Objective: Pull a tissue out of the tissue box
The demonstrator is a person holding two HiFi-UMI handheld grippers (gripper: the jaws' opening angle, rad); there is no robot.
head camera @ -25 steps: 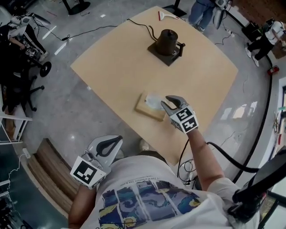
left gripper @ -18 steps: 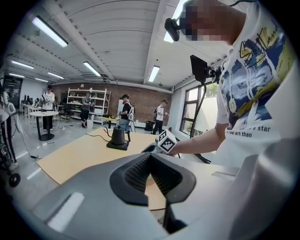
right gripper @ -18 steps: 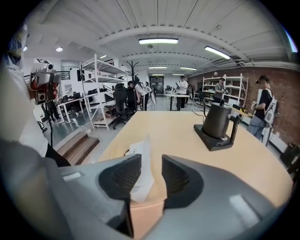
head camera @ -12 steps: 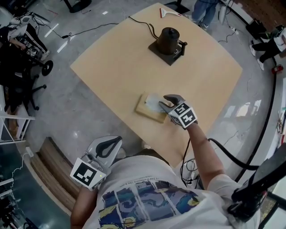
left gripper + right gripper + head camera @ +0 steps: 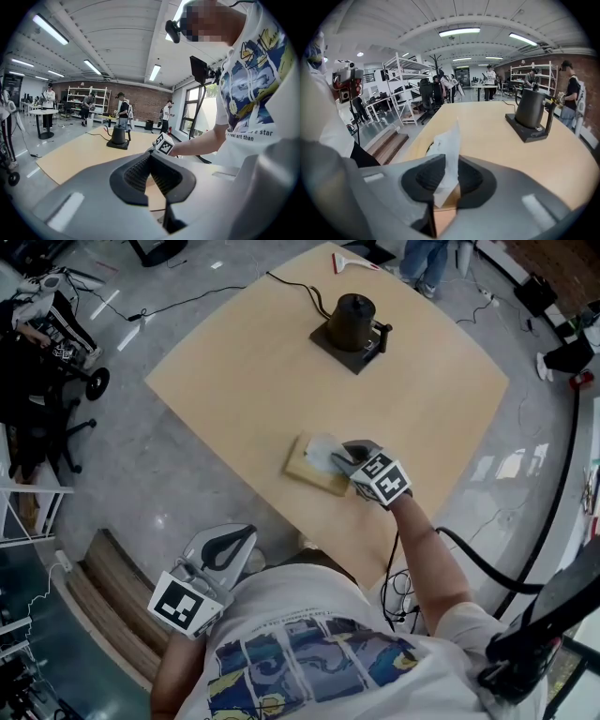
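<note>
A flat wooden tissue box [image 5: 312, 472] lies near the table's front edge, with a white tissue [image 5: 322, 452] sticking up out of its top. My right gripper [image 5: 345, 457] is down at the box from the right. In the right gripper view the tissue [image 5: 447, 150] stands between the pads of that gripper [image 5: 451, 176]. Its jaws have just been closing, and a narrow gap still shows around the sheet. My left gripper [image 5: 246, 532] hangs off the table by my body. Its pads [image 5: 150, 157] meet with nothing between them.
A dark kettle on its base [image 5: 353, 320] stands at the far side of the tan table [image 5: 234, 381], with a cable running off behind it. A red-handled tool [image 5: 345, 261] lies at the far edge. People, shelves and chairs stand around the room.
My right gripper has sunk onto the box and now has the tissue between its jaws. The left gripper has stayed where it was.
</note>
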